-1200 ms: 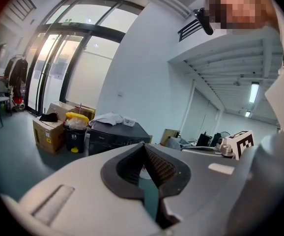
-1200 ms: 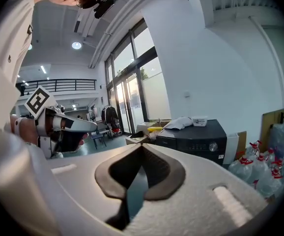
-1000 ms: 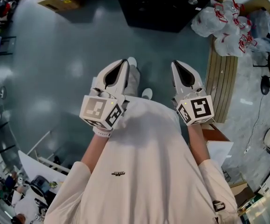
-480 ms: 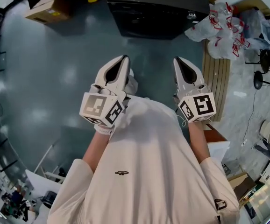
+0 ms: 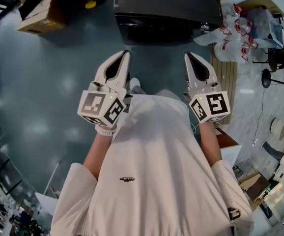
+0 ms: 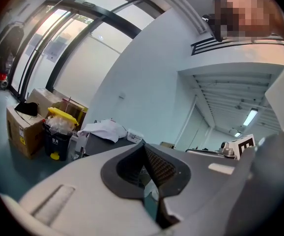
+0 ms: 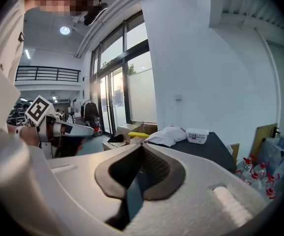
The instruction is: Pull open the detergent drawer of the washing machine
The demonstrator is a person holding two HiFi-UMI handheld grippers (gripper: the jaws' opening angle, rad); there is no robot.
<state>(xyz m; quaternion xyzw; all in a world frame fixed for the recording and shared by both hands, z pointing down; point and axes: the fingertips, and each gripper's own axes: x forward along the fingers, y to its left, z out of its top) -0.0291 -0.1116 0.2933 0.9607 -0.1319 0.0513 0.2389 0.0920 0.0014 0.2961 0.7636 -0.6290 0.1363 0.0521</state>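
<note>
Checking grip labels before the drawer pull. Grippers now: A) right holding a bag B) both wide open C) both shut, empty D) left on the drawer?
C: the left gripper and right gripper each show jaw tips meeting with nothing between, both short of the machine.

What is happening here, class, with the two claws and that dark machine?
A person holds a claw in each hand. The left claw and right claw are both shut and empty, and both point towards the dark washer ahead. Neither touches it, so nothing has been pulled open yet.
</note>
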